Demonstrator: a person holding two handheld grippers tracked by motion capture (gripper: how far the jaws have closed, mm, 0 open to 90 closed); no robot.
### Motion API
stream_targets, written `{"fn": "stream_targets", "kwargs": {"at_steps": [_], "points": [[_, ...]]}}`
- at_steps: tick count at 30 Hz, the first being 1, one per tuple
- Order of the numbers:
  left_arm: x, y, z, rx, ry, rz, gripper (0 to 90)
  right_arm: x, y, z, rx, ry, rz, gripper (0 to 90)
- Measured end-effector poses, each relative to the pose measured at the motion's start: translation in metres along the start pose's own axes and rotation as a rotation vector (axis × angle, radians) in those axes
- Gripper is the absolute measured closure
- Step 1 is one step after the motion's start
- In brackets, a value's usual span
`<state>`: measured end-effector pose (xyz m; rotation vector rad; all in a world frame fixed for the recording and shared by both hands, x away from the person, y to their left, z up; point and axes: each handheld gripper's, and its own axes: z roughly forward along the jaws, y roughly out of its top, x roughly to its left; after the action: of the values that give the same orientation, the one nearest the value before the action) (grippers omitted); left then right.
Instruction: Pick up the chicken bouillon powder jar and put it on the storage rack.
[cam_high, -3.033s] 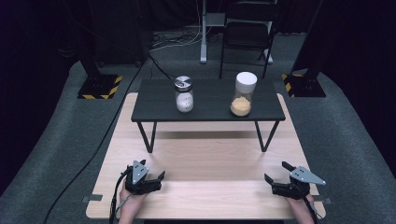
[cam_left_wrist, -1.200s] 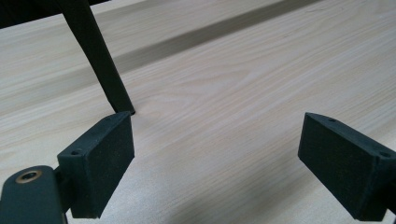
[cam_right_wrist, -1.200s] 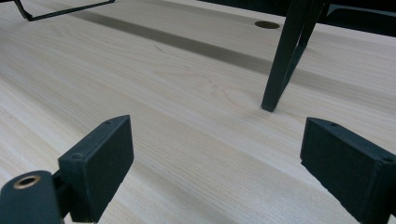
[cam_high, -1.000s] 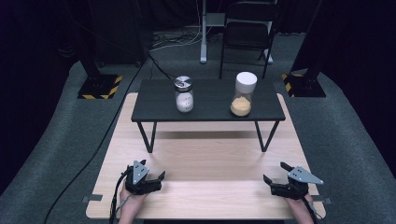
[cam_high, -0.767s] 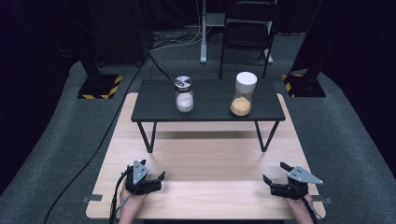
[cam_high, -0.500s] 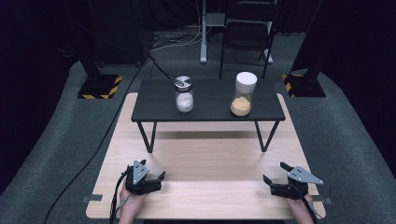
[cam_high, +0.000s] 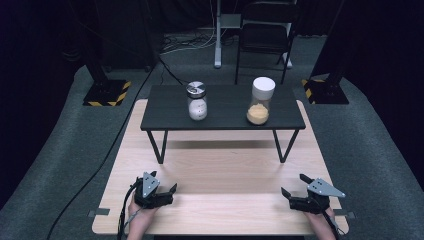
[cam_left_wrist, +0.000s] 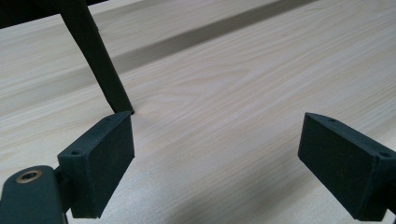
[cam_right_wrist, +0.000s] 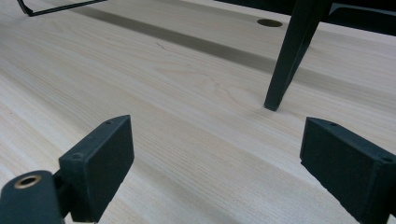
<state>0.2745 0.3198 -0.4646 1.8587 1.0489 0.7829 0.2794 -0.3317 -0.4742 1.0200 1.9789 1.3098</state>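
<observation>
Jars stand on a low black stand at the far side of the surface (cam_high: 220, 170): a metal-lidded jar (cam_high: 196, 101) left, a white-lidded jar (cam_high: 260, 101) right. Left hand-held gripper (cam_high: 167, 192) and right hand-held gripper (cam_high: 292, 191) rest near the front edge, jaws wide apart, empty.

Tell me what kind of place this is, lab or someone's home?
Most likely a lab or recording studio: dark curtained surroundings, stand bases with yellow-black hazard tape on grey carpet, and a staged wooden table carrying a small black bench with two jars.
</observation>
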Motion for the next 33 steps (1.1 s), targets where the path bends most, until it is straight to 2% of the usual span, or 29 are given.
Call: {"fn": "stream_targets", "kwargs": {"at_steps": [33], "points": [[0.0003, 0.0011, 0.0004, 0.006, -0.003, 0.004, 10.4, 0.0009, 0.0007, 0.0009, 0.005, 0.001, -0.008, 8.9]]}}
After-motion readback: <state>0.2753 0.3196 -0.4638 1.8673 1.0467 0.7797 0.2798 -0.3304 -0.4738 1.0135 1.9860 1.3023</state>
